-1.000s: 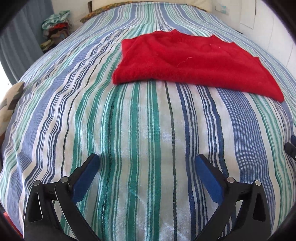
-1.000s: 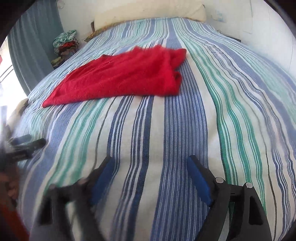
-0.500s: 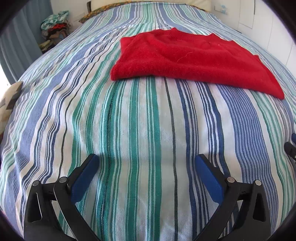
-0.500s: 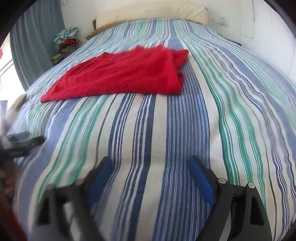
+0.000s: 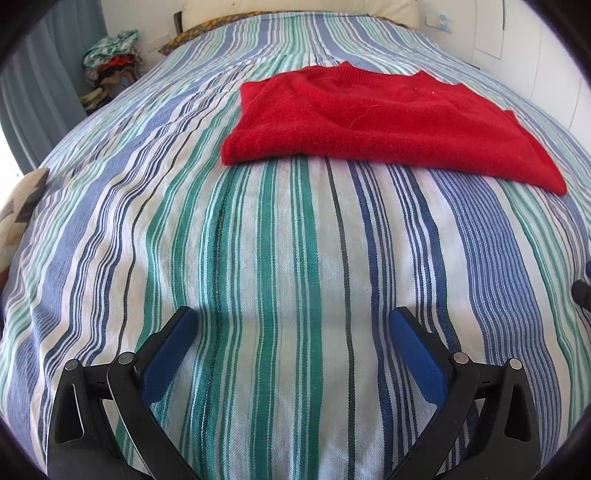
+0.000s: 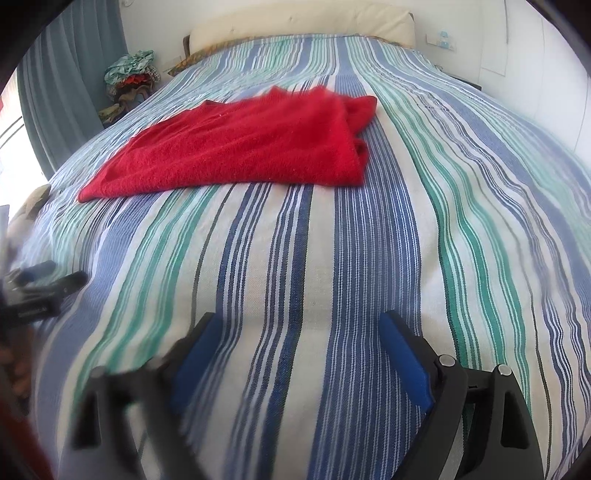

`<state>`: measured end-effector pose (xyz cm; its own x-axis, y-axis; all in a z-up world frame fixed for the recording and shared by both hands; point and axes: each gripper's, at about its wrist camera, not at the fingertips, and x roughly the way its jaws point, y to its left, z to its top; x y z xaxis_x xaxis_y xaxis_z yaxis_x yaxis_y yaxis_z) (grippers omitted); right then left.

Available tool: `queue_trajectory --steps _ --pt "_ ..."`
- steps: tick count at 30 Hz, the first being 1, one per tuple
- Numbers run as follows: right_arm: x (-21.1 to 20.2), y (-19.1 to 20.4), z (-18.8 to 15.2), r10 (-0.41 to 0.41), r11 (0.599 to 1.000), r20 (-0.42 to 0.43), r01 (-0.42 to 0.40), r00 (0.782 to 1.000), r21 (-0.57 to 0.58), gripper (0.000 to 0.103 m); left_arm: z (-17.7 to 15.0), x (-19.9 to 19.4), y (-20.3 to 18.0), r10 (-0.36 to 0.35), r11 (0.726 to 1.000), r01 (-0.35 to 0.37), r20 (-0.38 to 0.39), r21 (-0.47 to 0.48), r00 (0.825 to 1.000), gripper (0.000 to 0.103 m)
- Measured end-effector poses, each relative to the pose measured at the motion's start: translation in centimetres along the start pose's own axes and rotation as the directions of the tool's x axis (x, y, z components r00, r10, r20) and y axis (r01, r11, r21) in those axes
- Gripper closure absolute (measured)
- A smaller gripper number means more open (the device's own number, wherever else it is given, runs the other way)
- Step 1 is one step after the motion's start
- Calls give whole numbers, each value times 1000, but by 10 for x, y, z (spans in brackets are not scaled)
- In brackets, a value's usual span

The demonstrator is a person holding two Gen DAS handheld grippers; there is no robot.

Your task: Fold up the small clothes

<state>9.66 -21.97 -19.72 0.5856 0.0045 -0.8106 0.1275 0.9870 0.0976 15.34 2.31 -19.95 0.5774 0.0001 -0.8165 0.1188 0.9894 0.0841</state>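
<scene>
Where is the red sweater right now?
The red sweater lies folded on the striped bedspread, ahead of both open grippers and touching neither: upper right in the left wrist view, upper left in the right.

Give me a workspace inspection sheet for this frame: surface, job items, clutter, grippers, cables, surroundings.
Surface: striped bedspread, mostly flat, light wrinkles.
Job's things: red sweater, already folded, lying flat, touched by neither gripper.
Clutter: patterned cushion at the bed's edge.
Grippers: left hand-held gripper open, empty; right hand-held gripper jaws opening, nothing between them.
Cables: nothing seen.
Surroundings: pile of clothes beside the bed, curtain, pillow, white wall.
</scene>
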Motion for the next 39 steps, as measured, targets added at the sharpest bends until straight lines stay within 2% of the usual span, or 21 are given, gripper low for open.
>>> queue_trajectory --steps 3,5,8,12,14,15,16,18,19,21,24,27,29,32,37,38,39 --pt "-4 -4 14 65 998 -30 -65 997 -5 11 -1 0 0 0 1000 0 5 0 1000 0" --pt "-11 -19 36 170 984 13 -170 985 53 12 -1 0 -1 3 1000 -3 8 2 1000 0" --pt "-12 -50 88 204 966 106 -218 973 139 12 -1 0 -1 5 1000 -5 9 4 1000 0" --pt "37 -93 151 264 914 103 -283 959 291 14 0 0 -1 3 1000 -3 10 0 1000 0" --pt "71 -105 164 302 880 67 -305 951 364 22 0 0 -1 0 1000 0 11 -2 1000 0" --pt "89 -109 165 338 853 42 -325 940 409 24 0 0 0 -2 1000 2 12 -3 1000 0" --pt "105 -111 163 365 829 23 -336 931 448 35 0 0 0 -3 1000 3 13 -4 1000 0" --pt "114 -107 159 352 832 32 -328 936 448 72 0 0 1 -6 1000 7 15 -5 1000 0" --pt "116 -104 159 385 821 26 -355 923 446 93 0 0 1 -8 1000 8 16 -7 1000 0" --pt "108 -96 165 337 849 9 -308 941 429 94 0 0 1 -13 1000 13 17 -9 1000 0" --pt "76 -69 190 203 922 -12 -187 979 340 94 0 0 2 -17 1000 18 18 -10 1000 0" --pt "42 -19 230 135 969 5 -133 991 208 94 0 0 2 -18 1000 18 17 -11 1000 0" --pt "29 24 255 160 976 10 -159 987 149 94 1 0 2 -20 1000 20 18 -11 1000 0" --pt "34 95 284 230 970 -19 -227 973 84 94 1 -1 2 -28 1000 28 22 -14 999 0" --pt "79 205 278 263 962 -123 -269 957 -39 94 -1 -3 4 -43 999 43 32 -15 999 1" --pt "90 220 274 271 958 -150 -281 951 -49 90 -1 -3 4 -44 999 44 33 -15 998 1" --pt "102 233 268 298 948 -195 -314 935 -59 86 -2 -3 4 -45 999 45 34 -15 998 1"
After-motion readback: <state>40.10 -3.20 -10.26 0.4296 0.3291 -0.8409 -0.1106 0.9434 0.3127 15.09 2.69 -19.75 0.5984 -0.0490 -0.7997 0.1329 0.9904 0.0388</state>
